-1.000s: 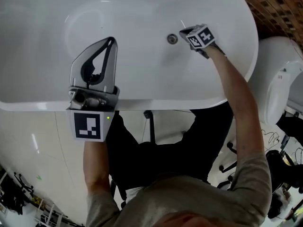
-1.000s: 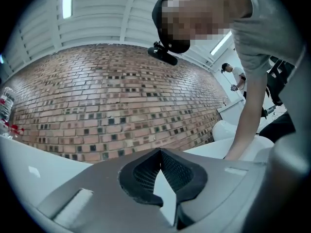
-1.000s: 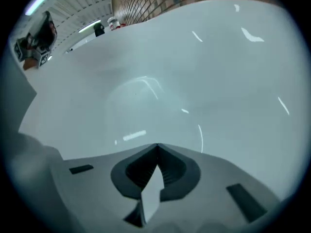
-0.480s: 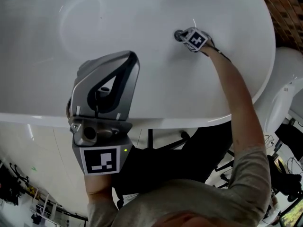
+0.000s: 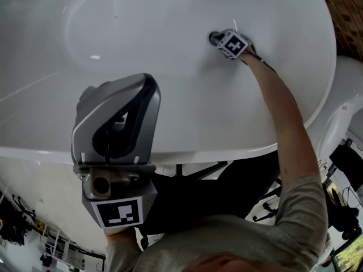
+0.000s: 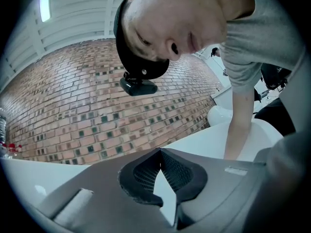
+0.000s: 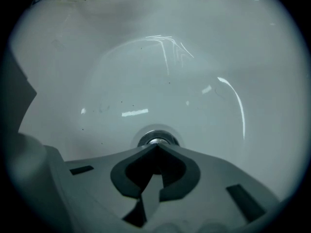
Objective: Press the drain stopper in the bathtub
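Observation:
The white bathtub (image 5: 170,112) fills the head view. Its round chrome drain stopper (image 7: 156,140) lies on the tub floor, partly hidden in the head view by my right gripper (image 5: 220,39). In the right gripper view the right gripper (image 7: 155,147) has its jaws shut, tips together right at the near rim of the drain stopper (image 5: 214,37). My left gripper (image 5: 148,84) is held high, close to the camera, over the tub's near rim. Seen in the left gripper view, the left gripper (image 6: 160,151) is shut on nothing and points up at a brick wall.
A brick wall (image 6: 97,106) stands behind the tub. A white toilet (image 5: 346,112) sits at the right, past the tub's end. The tub's near rim (image 5: 215,152) runs below my left gripper, with a pale floor (image 5: 34,186) beneath it.
My right gripper has moved onto the drain stopper and now covers most of it. My left gripper has risen toward the camera and drifted down in the view.

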The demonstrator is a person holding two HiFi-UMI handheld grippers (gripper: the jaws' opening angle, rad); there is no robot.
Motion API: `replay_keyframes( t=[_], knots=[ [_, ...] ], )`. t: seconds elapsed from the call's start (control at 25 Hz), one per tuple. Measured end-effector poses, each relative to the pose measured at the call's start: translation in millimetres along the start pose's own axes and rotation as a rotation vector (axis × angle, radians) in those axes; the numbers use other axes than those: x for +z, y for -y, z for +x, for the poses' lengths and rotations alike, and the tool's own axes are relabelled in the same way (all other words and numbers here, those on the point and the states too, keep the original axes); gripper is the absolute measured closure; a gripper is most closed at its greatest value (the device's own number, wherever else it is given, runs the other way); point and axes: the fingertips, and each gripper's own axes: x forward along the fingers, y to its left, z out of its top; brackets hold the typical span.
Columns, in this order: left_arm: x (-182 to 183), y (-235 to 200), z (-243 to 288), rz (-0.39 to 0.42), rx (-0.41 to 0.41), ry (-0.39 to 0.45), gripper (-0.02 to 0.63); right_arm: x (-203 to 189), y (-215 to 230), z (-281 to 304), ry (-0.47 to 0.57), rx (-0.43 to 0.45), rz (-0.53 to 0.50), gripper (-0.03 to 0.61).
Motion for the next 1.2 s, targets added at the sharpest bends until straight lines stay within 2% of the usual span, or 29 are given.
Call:
replay_keyframes(
  t=[0.12,0.24,0.32,0.36,0.44,0.56,0.64,0.76,0.84,0.92,1.04,1.12,1.2],
  knots=[
    [-0.5,0.4,0.3,0.004,0.003,0.005,0.607,0.5,0.5,2.3,-0.019,-0.017,-0.024,0.568],
    [-3.1,1.9,1.0,0.018,-0.001,0.000,0.607,1.3,2.8,2.0,-0.065,-0.040,-0.001,0.568],
    [-5.2,3.0,1.8,0.033,0.004,-0.002,0.607,5.2,0.7,-6.2,-0.108,-0.023,-0.007,0.571],
    [-6.7,3.7,1.7,0.038,0.007,-0.002,0.607,9.3,-7.2,-12.7,-0.124,0.007,-0.040,0.574],
    [-10.3,3.2,1.1,0.045,0.013,0.002,0.607,24.1,-24.4,-35.0,-0.133,0.027,-0.179,0.575],
    [-15.7,-4.7,-1.4,0.048,0.033,0.012,0.607,67.1,-26.6,-101.3,-0.076,-0.122,-0.405,0.575],
    [-16.7,-10.2,-5.0,0.047,0.064,0.015,0.607,98.8,-26.6,-168.2,0.043,-0.251,-0.449,0.575],
    [-18.1,-16.3,-11.3,0.033,0.122,0.023,0.607,135.5,-52.4,-310.1,0.298,-0.427,-0.417,0.575],
    [-24.4,-21.1,-15.8,0.041,0.142,0.001,0.607,156.1,-99.5,-426.3,0.508,-0.535,-0.425,0.577],
    [-24.2,-28.0,-20.2,0.085,0.173,0.001,0.607,165.1,-162.8,-540.9,0.723,-0.602,-0.444,0.577],
    [3.8,-49.7,-28.6,0.145,0.277,0.064,0.607,137.7,-248.6,-672.7,0.982,-0.688,-0.316,0.577],
    [48.5,-72.2,-51.8,0.131,0.386,0.119,0.607,108.9,-300.1,-727.3,1.046,-0.764,-0.337,0.577],
    [110.2,-78.0,-79.7,0.135,0.436,0.211,0.607,84.5,-349.6,-766.3,1.122,-0.808,-0.387,0.577]
  ],
)
